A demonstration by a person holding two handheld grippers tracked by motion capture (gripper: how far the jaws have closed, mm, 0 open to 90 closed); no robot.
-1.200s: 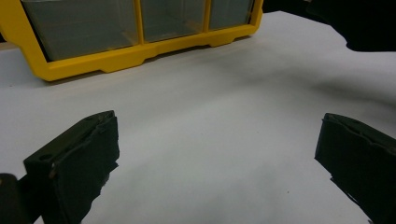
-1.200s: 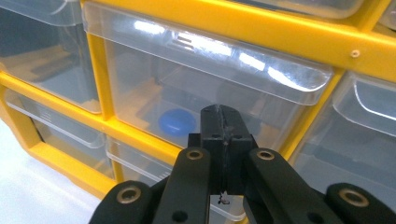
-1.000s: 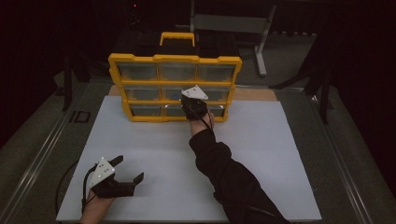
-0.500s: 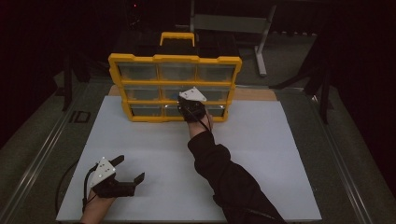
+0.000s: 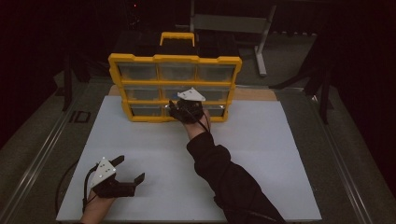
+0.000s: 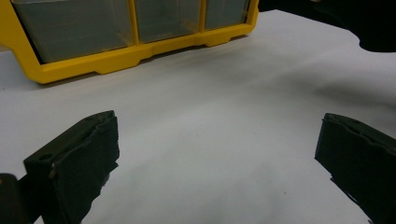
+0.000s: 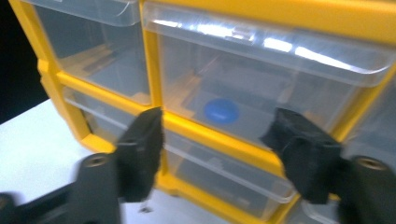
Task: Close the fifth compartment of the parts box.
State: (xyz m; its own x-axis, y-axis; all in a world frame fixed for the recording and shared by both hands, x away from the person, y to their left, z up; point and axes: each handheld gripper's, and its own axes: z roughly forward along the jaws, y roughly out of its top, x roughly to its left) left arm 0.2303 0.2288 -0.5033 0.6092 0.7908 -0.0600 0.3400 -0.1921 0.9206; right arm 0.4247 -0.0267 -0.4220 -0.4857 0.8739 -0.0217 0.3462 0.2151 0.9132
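Yellow drawer organizer (image 5: pixel 175 88) stands at 12 o'clock on the white tabletop (image 5: pixel 261 154). Right gripper (image 5: pixel 186 111) at its middle drawer (image 7: pixel 261 98), jaws just opened, nothing between. Left gripper (image 5: pixel 122 173) at 7 o'clock, agape, empty. Blue disc (image 7: pixel 221 112) inside that drawer.

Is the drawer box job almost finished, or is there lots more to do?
All the clear drawers of the yellow drawer box look pushed in. A blue disc lies inside the middle one. The right tool is at the front of that drawer; its jaws have just been opening and nothing is between them, so it seems to have let go. The left tool waits open over the white board. I can't tell what's left.
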